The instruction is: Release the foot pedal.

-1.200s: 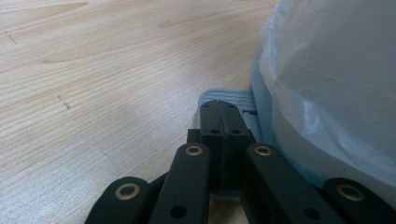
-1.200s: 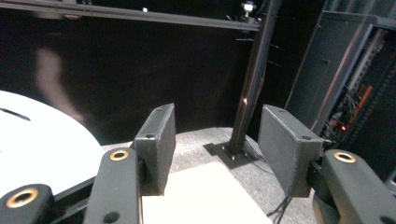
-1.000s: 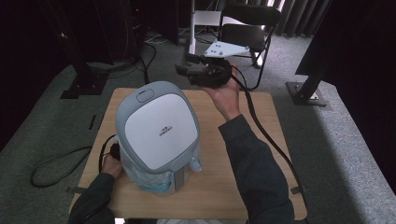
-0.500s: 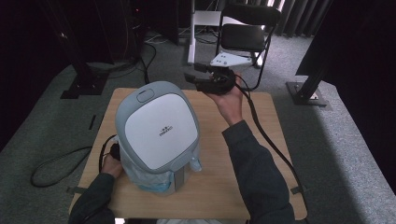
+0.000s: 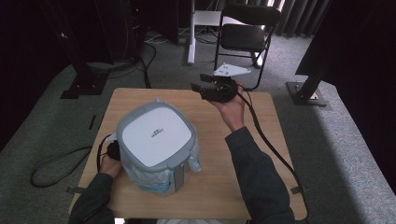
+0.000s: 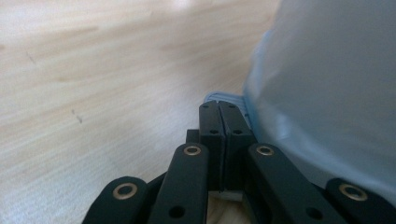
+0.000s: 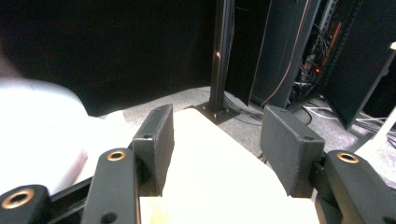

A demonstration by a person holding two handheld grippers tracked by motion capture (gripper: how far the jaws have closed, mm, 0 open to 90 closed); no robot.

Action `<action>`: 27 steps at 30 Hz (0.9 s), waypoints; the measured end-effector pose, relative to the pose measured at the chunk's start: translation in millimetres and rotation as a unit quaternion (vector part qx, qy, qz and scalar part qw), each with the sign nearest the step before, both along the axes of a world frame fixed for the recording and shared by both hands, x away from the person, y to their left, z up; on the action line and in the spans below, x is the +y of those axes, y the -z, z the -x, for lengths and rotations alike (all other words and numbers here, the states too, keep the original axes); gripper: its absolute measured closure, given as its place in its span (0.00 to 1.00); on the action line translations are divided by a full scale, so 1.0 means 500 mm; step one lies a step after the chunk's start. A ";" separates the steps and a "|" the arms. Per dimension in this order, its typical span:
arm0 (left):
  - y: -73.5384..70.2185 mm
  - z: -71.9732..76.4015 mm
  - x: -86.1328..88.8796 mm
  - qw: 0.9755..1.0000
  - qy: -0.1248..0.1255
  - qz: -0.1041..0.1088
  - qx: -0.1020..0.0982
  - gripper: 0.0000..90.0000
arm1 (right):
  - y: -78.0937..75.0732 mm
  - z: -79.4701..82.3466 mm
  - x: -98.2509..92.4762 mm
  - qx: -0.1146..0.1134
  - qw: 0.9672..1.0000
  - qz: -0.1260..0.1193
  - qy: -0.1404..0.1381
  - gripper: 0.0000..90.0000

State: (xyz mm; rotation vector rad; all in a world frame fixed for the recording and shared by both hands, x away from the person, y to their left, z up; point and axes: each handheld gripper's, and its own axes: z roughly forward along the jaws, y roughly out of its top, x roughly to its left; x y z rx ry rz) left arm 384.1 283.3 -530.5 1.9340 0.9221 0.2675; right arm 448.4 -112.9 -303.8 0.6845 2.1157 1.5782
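A wooden tabletop (image 5: 261,154) carries a lidded white and grey bin (image 5: 156,144) lined with a pale blue bag (image 6: 327,84) at its near left. The left gripper (image 6: 218,109) rests low against the bin's left side, fingers pressed together, just beginning to part. The right gripper (image 5: 198,85) hovers over the far edge, fingers (image 7: 156,140) spread, holding nothing.
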 end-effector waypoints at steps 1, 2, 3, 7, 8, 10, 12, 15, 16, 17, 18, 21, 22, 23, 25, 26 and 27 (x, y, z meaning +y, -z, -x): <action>-0.002 0.001 0.003 1.000 -0.002 0.004 -0.004 0.90 | 0.004 0.000 -0.001 0.002 1.000 0.001 0.002 0.49; -0.004 0.003 0.007 1.000 -0.006 0.010 -0.006 0.89 | 0.007 0.000 -0.003 0.003 1.000 0.004 0.004 0.49; -0.006 0.005 0.010 1.000 -0.013 0.013 -0.010 0.88 | 0.012 -0.001 -0.004 0.002 1.000 0.007 0.006 0.49; -0.009 0.008 0.019 0.999 -0.023 0.019 -0.018 0.82 | 0.028 -0.005 -0.011 0.008 1.000 0.010 0.009 0.49; -0.009 0.008 0.019 0.999 -0.024 0.018 -0.019 0.80 | 0.032 -0.006 -0.014 0.010 1.000 0.011 0.010 0.49; -0.009 0.009 0.018 0.999 -0.025 0.018 -0.020 0.78 | 0.041 -0.008 -0.018 0.015 1.000 0.012 0.012 0.49; -0.009 0.009 0.018 0.999 -0.026 0.020 -0.020 0.76 | 0.050 -0.009 -0.023 0.018 1.000 0.014 0.015 0.49; -0.009 0.009 0.021 0.999 -0.028 0.022 -0.021 0.75 | 0.064 -0.010 -0.032 0.023 0.999 0.016 0.020 0.49; -0.009 0.010 0.022 0.999 -0.031 0.023 -0.021 0.74 | 0.069 -0.010 -0.036 0.025 0.999 0.016 0.021 0.49; -0.010 0.010 0.024 0.999 -0.032 0.026 -0.021 0.74 | 0.076 -0.011 -0.040 0.027 0.999 0.018 0.023 0.49; -0.010 0.011 0.025 0.999 -0.035 0.027 -0.023 0.74 | 0.083 -0.012 -0.044 0.030 0.999 0.020 0.026 0.49; -0.011 0.012 0.029 0.998 -0.040 0.029 -0.025 0.72 | 0.107 -0.015 -0.058 0.041 0.998 0.020 0.033 0.49; -0.011 0.012 0.030 0.998 -0.041 0.029 -0.026 0.72 | 0.116 -0.016 -0.063 0.045 0.998 0.021 0.035 0.49; -0.011 0.012 0.030 0.998 -0.041 0.029 -0.026 0.72 | 0.116 -0.016 -0.063 0.045 0.998 0.021 0.035 0.49; -0.010 0.012 0.031 0.998 -0.044 0.031 -0.026 0.71 | 0.143 -0.022 -0.077 0.057 0.997 0.024 0.043 0.49; -0.009 0.012 0.032 0.998 -0.045 0.030 -0.026 0.71 | 0.147 -0.023 -0.080 0.059 0.997 0.024 0.044 0.49; -0.009 0.011 0.032 0.998 -0.045 0.030 -0.027 0.71 | 0.155 -0.024 -0.084 0.063 0.997 0.026 0.047 0.49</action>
